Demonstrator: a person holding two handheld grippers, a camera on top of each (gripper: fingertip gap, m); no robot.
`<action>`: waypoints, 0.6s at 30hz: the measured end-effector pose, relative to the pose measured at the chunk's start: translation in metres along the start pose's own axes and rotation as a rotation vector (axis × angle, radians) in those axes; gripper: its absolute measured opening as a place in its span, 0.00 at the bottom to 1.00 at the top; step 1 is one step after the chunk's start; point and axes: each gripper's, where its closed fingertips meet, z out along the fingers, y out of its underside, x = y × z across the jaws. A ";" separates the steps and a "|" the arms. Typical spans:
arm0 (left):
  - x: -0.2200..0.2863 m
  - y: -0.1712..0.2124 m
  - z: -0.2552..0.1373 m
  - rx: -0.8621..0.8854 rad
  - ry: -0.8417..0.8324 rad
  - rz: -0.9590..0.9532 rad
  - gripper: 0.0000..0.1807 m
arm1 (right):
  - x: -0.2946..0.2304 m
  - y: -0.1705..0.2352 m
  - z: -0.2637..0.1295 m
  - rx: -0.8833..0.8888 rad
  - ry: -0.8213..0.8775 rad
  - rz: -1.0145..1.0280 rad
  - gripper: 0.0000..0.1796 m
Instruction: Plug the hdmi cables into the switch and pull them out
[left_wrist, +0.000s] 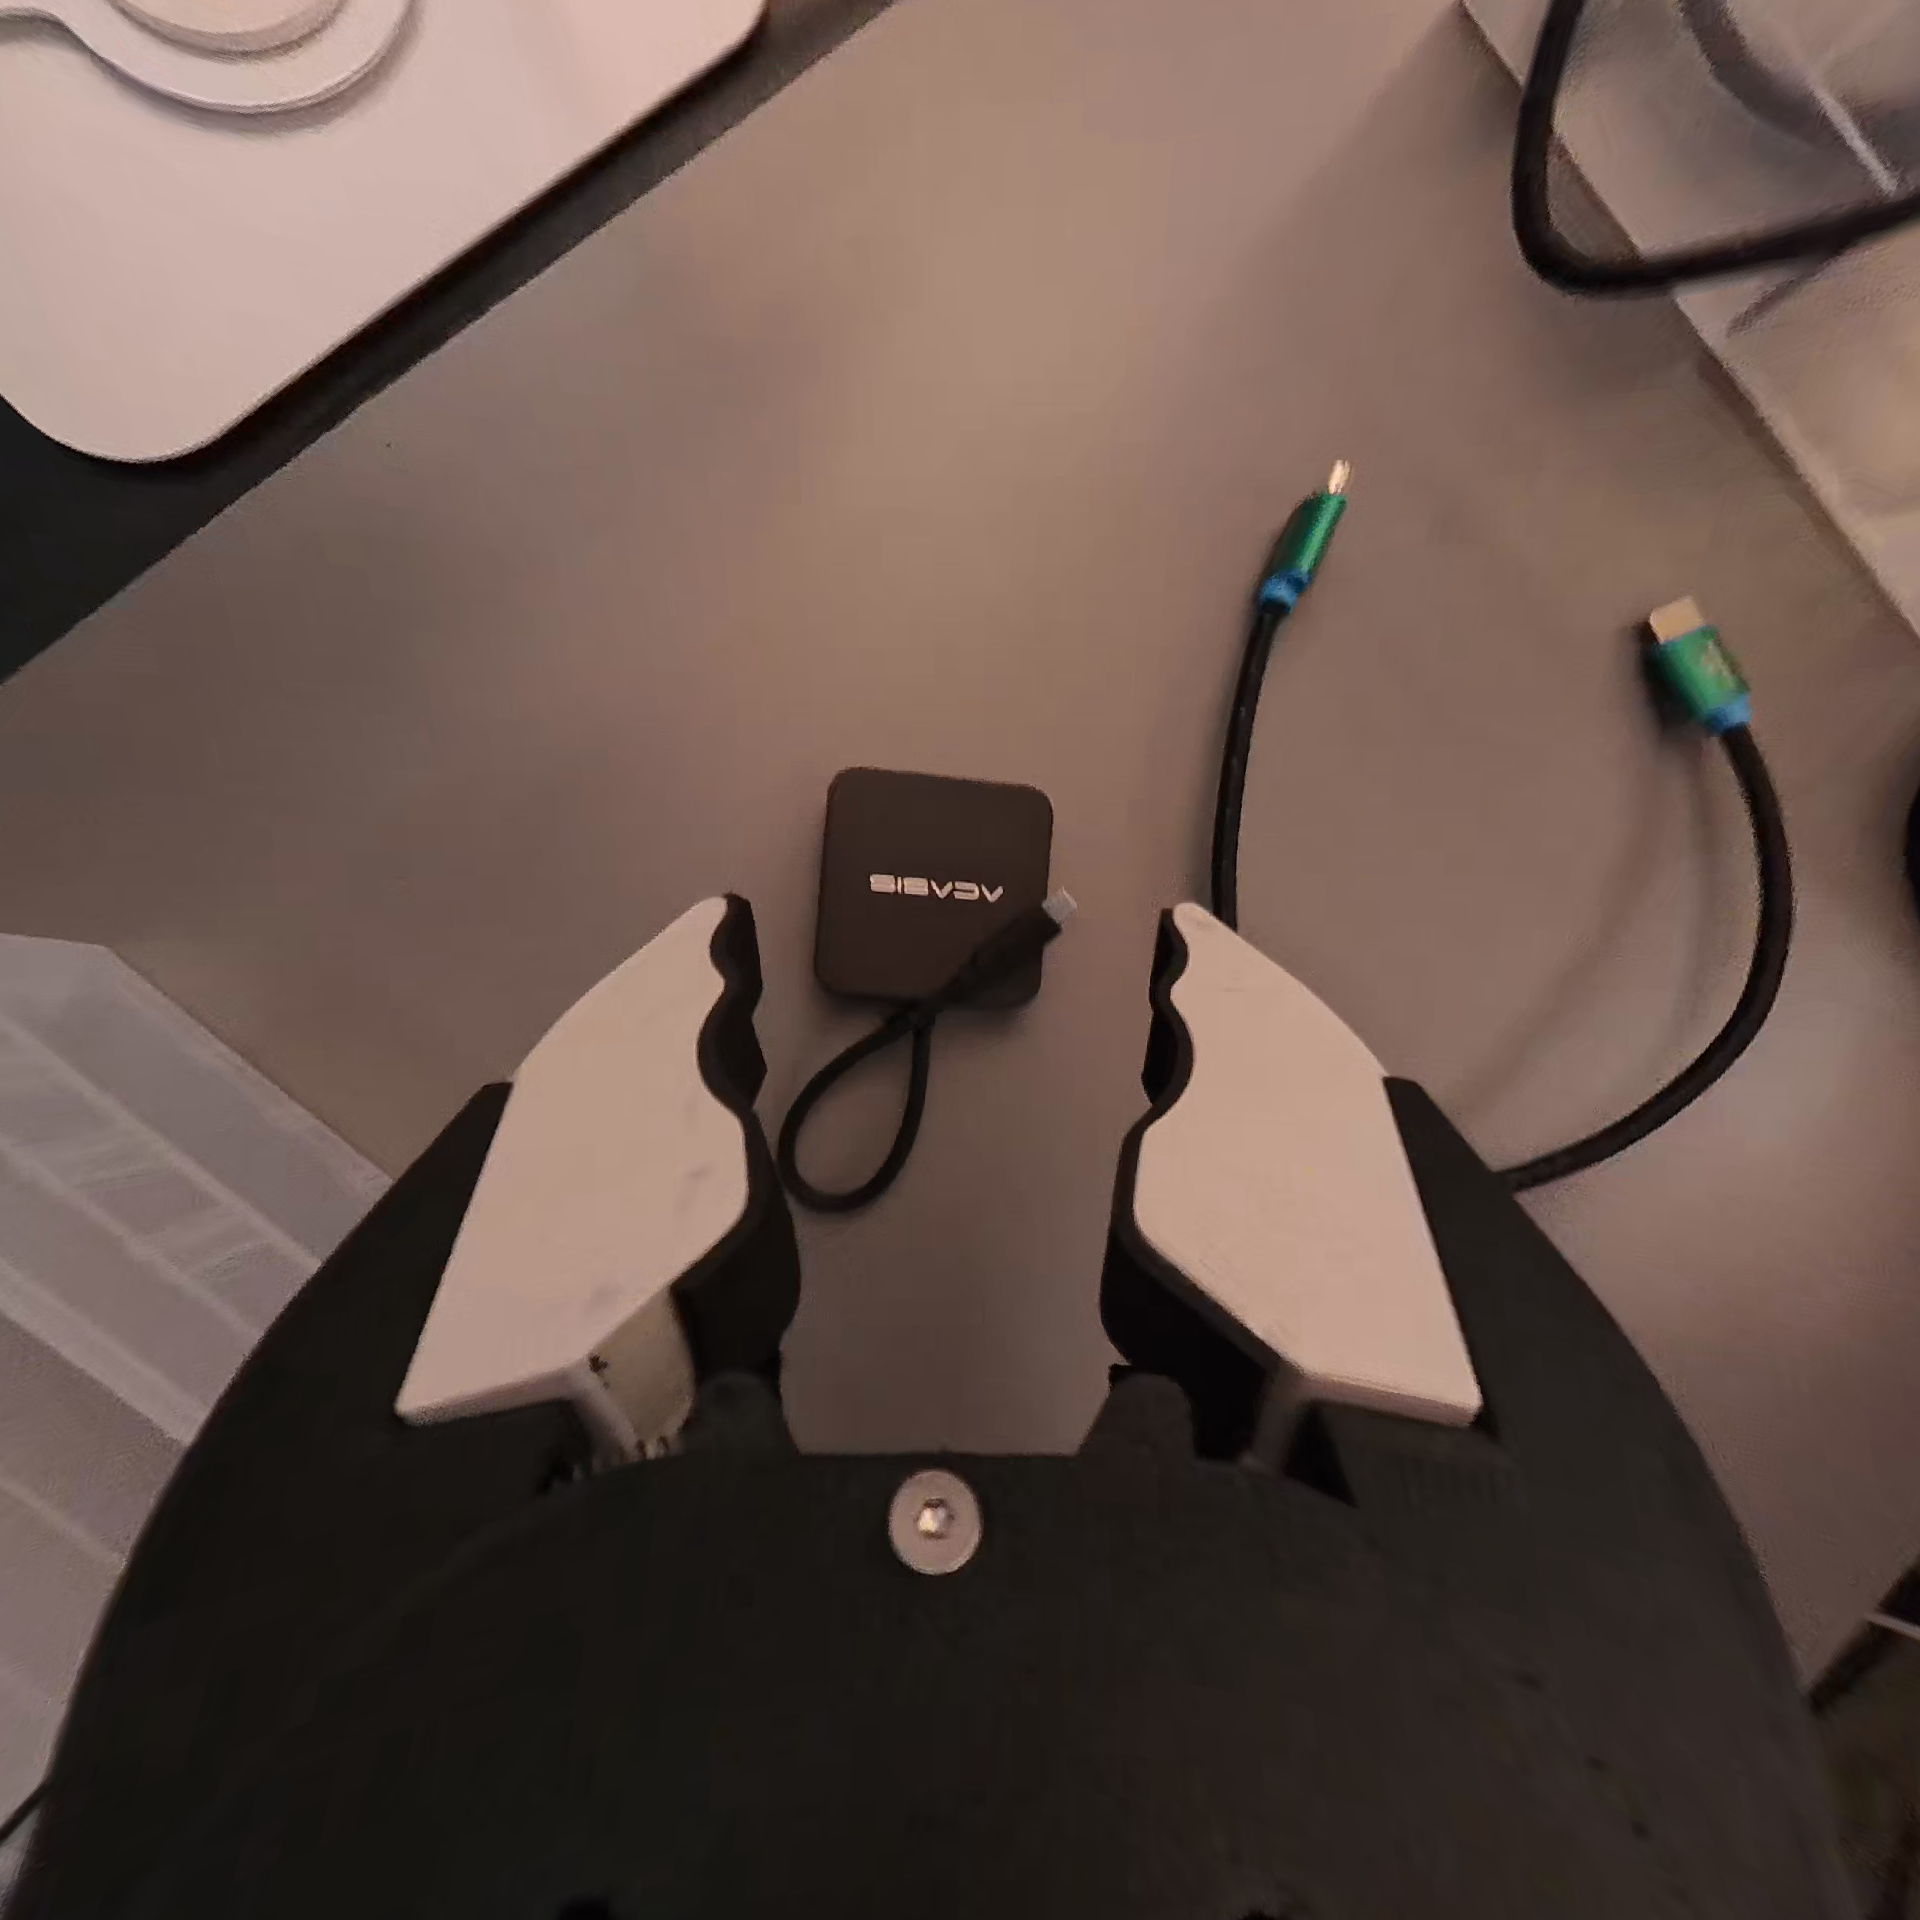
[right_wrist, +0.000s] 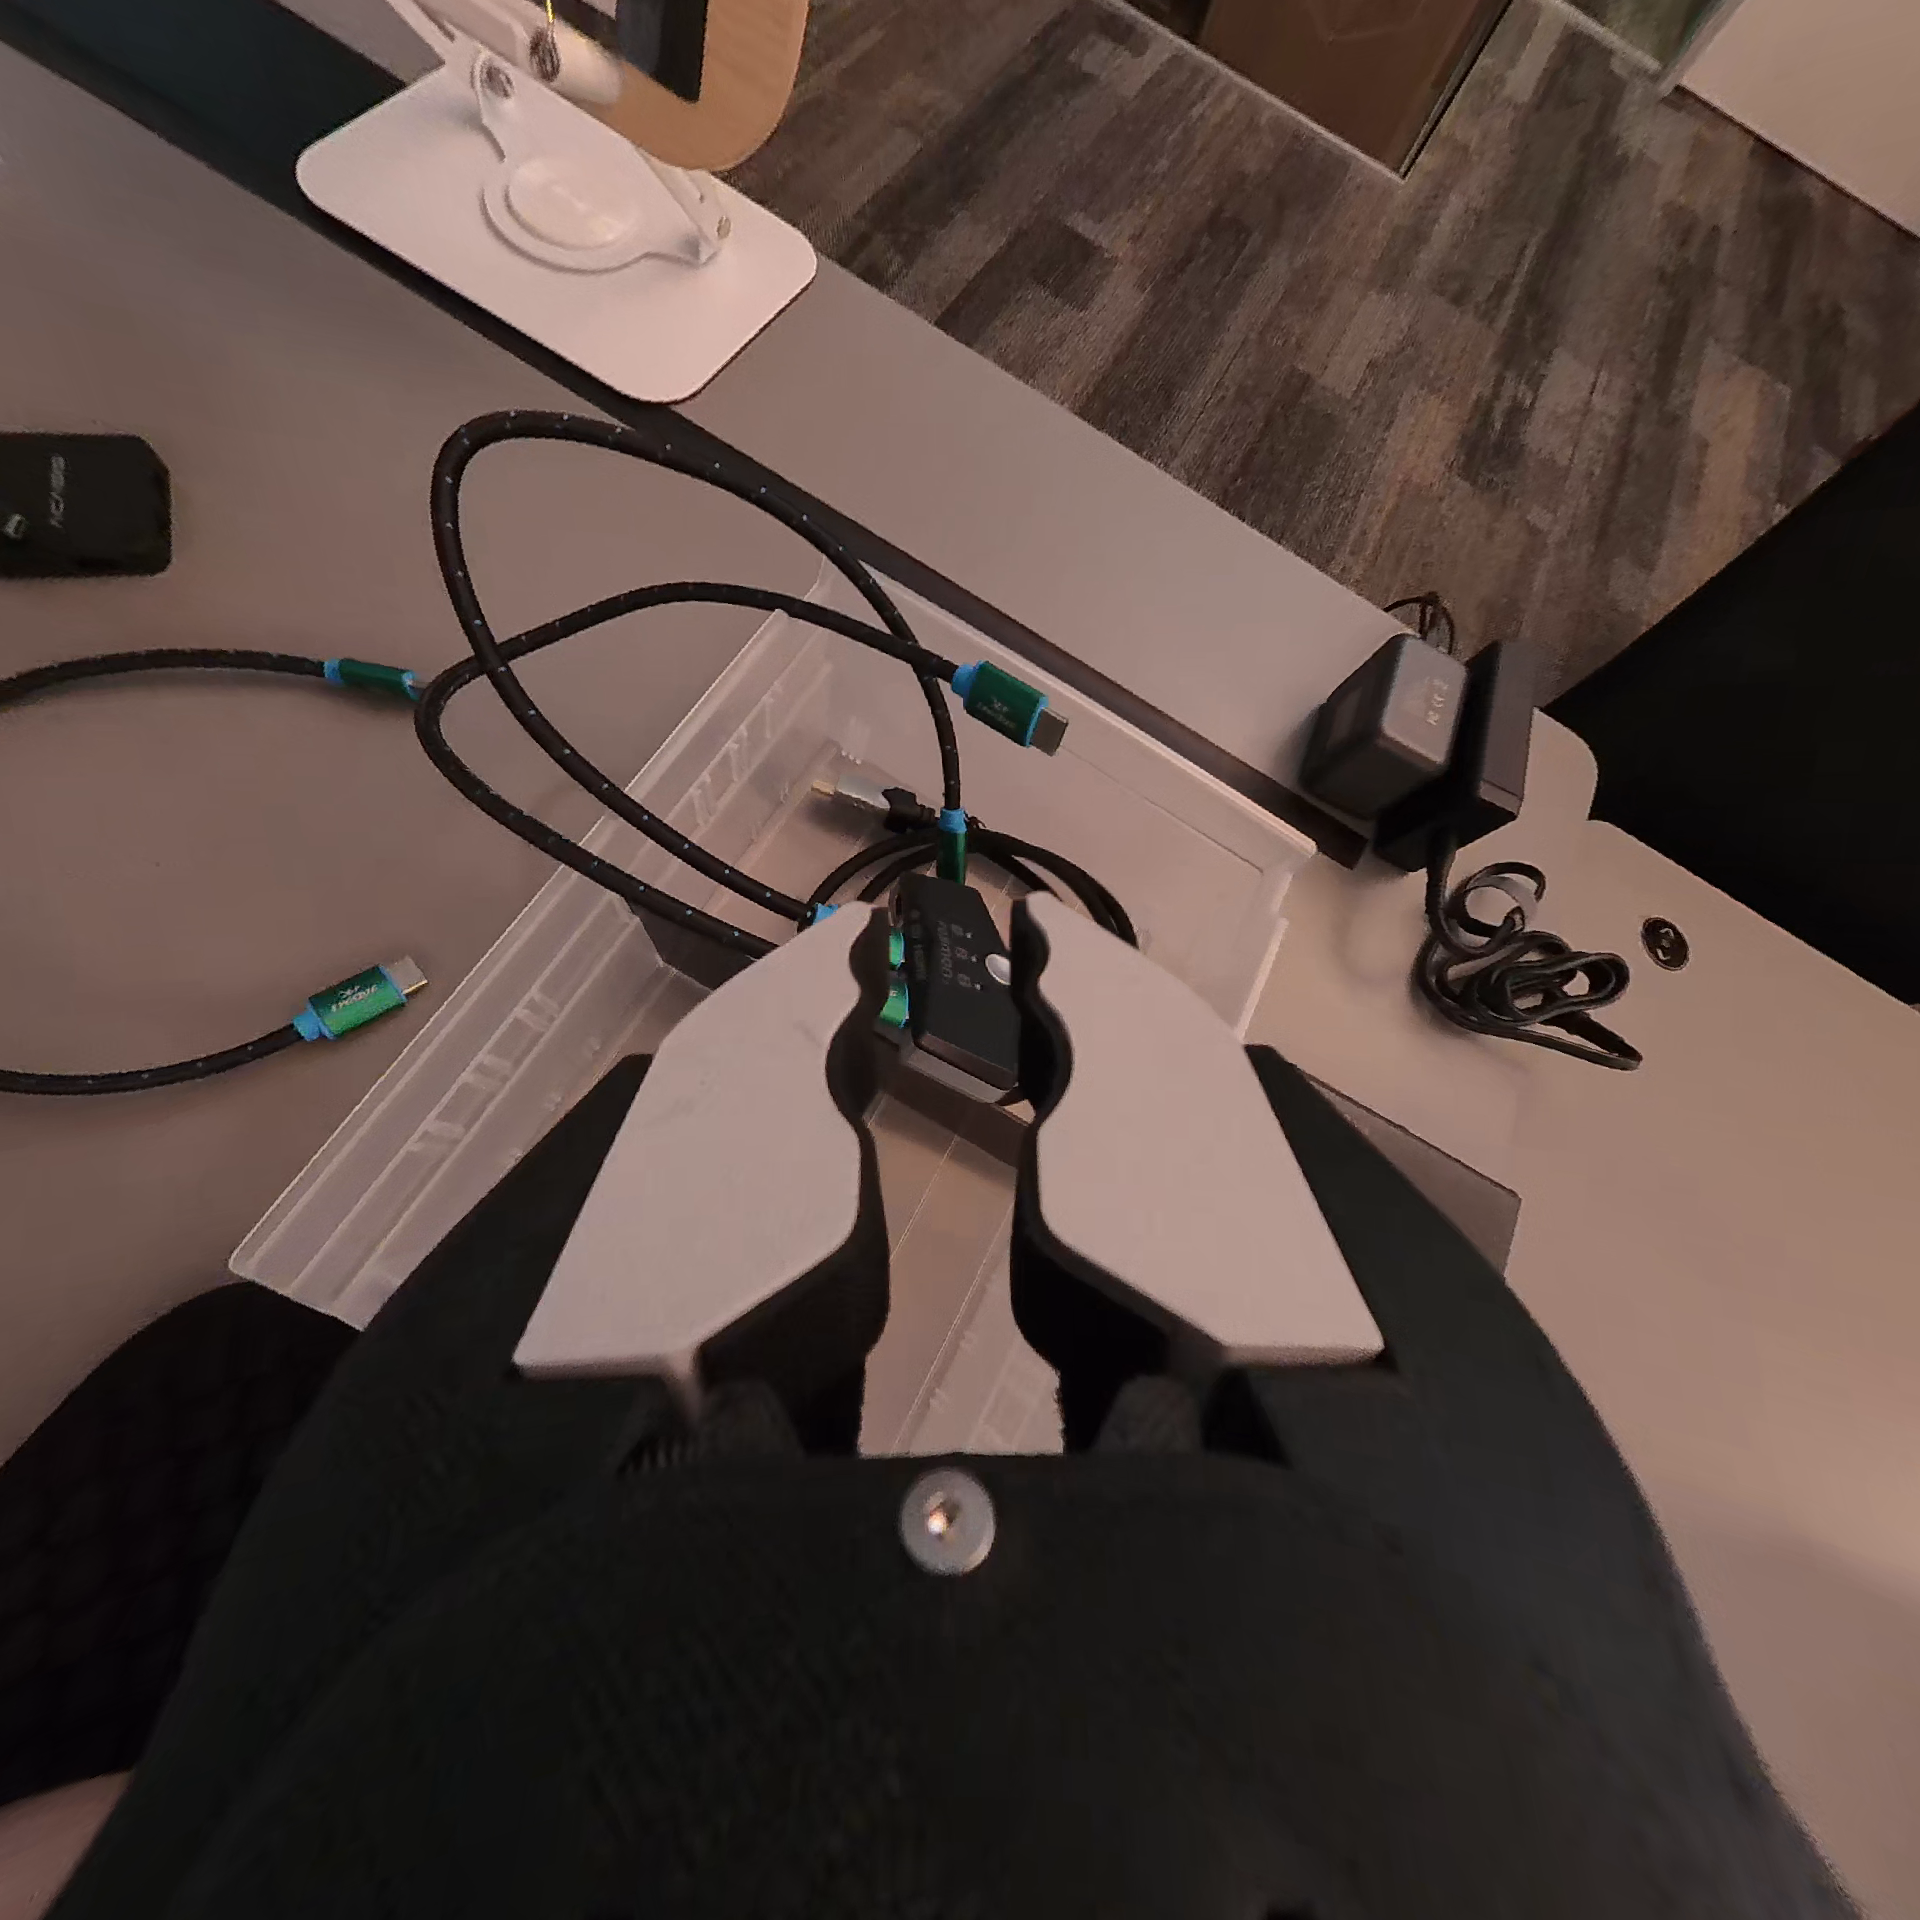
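Right gripper (right_wrist: 945, 940) grips the switch (right_wrist: 961, 982) above a clear tray (right_wrist: 540, 997).

Left gripper (left_wrist: 951, 914) jaws spread wide, empty; right gripper (right_wrist: 943, 925) jaws narrowed, gripping something.

Dim office desk above a wood-look floor

A pale grey desk (right_wrist: 260, 883) fills both views under low, warm light. At 11 o'clock in the right wrist view a white monitor stand (right_wrist: 582, 239) sits on a dark mat (left_wrist: 125, 540). Grey-brown plank flooring (right_wrist: 1299, 260) runs from 12 to 2 o'clock, beyond the desk's far edge. At 2 o'clock a black power adapter (right_wrist: 1403, 738) rests near the desk's edge, with its coiled cord (right_wrist: 1517, 977) just beside it.
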 end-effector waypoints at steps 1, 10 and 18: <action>0.003 0.007 0.001 -0.011 -0.015 0.036 0.39 | 0.000 0.000 -0.001 0.005 0.001 -0.001 0.13; 0.001 0.026 0.048 -0.159 -0.052 0.120 0.48 | -0.007 0.006 0.017 -0.094 0.010 -0.050 0.13; -0.004 0.037 0.075 -0.308 -0.074 0.170 0.37 | -0.015 -0.005 0.016 -0.090 0.032 -0.108 0.13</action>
